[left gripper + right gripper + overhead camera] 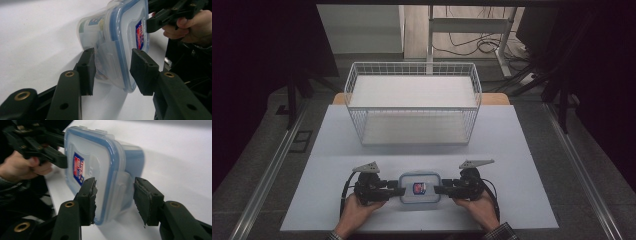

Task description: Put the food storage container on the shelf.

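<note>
A clear plastic container with a blue-sealed lid and a red and blue label lies flat near the table's front edge. My left gripper stands open at its left end. In the left gripper view the jaws of my left gripper straddle the container's side latch flap and lid rim. My right gripper stands open at the right end. In the right gripper view the jaws of my right gripper straddle the opposite latch flap of the container, with a gap on each side.
A white wire basket stands behind the container at the middle back of the white table top. Dark floor and metal rails flank the table. A desk frame and cables lie beyond the basket.
</note>
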### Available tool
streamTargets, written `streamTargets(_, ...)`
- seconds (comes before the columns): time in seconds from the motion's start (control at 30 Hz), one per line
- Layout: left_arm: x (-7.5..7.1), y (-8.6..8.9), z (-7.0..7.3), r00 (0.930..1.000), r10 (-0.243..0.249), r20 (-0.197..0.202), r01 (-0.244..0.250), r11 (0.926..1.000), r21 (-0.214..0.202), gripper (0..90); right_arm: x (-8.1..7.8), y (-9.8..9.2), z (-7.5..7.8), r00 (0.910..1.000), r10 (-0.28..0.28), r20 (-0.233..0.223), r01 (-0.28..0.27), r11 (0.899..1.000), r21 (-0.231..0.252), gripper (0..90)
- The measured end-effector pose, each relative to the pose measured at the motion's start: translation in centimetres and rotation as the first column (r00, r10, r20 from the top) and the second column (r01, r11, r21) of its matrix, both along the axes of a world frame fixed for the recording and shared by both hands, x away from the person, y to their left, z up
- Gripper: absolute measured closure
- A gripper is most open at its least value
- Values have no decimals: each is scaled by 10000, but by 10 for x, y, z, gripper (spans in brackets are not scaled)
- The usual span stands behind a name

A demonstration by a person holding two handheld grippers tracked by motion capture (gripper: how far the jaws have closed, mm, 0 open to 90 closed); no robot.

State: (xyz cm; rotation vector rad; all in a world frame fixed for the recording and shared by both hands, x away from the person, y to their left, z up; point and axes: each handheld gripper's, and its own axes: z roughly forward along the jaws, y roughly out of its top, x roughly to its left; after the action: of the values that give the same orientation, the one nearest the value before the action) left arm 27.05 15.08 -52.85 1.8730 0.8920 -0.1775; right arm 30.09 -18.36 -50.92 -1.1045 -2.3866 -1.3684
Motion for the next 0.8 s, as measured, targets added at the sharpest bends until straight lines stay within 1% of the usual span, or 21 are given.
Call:
streamTargets(0.07, 0, 0, -1, 10000, 17, -36, -18, 10000, -51, 559, 0, 2, -2, 9999, -35, -129, 36, 10000, 55, 511)
streamTargets(0.17, 1, 0, 0, 9999, 63, -90, -64, 9999, -115, 562, -2, 2, 0, 10000, -46, -47, 46, 10000, -73, 525)
streamTargets(0.23, 2, 0, -1, 9997, 126, -207, -133, 9993, -338, 567, -2, 1, 1, 10000, -37, -2, 37, 10000, -87, 530)
streamTargets(0.27, 3, 1, -1, 9997, 147, -197, -155, 9991, -394, 569, -3, 1, 1, 10000, -83, -14, 83, 9999, -111, 531)
streamTargets(0.3, 4, 0, -1, 9996, 184, -236, -195, 9988, -451, 573, -3, 1, 2, 9998, -126, 136, 129, 9996, -234, 532)
streamTargets(0.33, 4, 0, -1, 9995, 185, -245, -196, 9987, -470, 573, -3, 1, 2, 9998, -126, 136, 129, 9996, -234, 532)
streamTargets(0.37, 6, 1, 0, 9993, 234, -302, -252, 9979, -596, 574, -3, 1, 3, 9997, -144, 186, 149, 9996, -236, 531)
streamTargets(0.4, 8, 2, 2, 9989, 290, -372, -317, 9967, -751, 578, -1, 0, 4, 9996, -209, 174, 211, 9997, -122, 532)
streamTargets(0.43, 8, 2, 2, 9989, 290, -372, -317, 9967, -751, 579, -1, 0, 4, 9996, -209, 174, 211, 9997, -122, 532)
streamTargets(0.5, 12, 4, 7, 9986, 385, -360, -417, 9949, -917, 580, 0, 1, 7, 9994, -258, 209, 258, 9997, -7, 532)
streamTargets(0.57, 14, 6, 14, 9987, 402, -300, -430, 9944, -968, 581, 2, 2, 13, 9990, -286, 357, 285, 9996, 54, 533)
streamTargets(0.6, 16, 8, 19, 9988, 452, -177, -467, 9943, -963, 581, 4, 3, 17, 9986, -298, 436, 294, 9995, 110, 533)
streamTargets(0.63, 17, 8, 22, 9987, 478, -153, -490, 9939, -988, 581, 5, 4, 20, 9984, -292, 494, 286, 9995, 137, 534)
streamTargets(0.67, 17, 8, 22, 9987, 478, -153, -490, 9939, -988, 580, 5, 4, 20, 9984, -292, 494, 286, 9995, 137, 534)
streamTargets(0.7, 18, 10, 27, 9985, 525, -119, -535, 9932, -1031, 580, 6, 4, 23, 9982, -282, 528, 273, 9995, 175, 534)
streamTargets(0.73, 19, 11, 29, 9985, 536, -109, -545, 9928, -1067, 581, 9, 6, 29, 9976, -288, 636, 270, 9992, 283, 537)
streamTargets(0.8, 22, 12, 34, 9981, 605, -81, -611, 9915, -1146, 581, 10, 6, 31, 9974, -302, 653, 283, 9991, 305, 538)
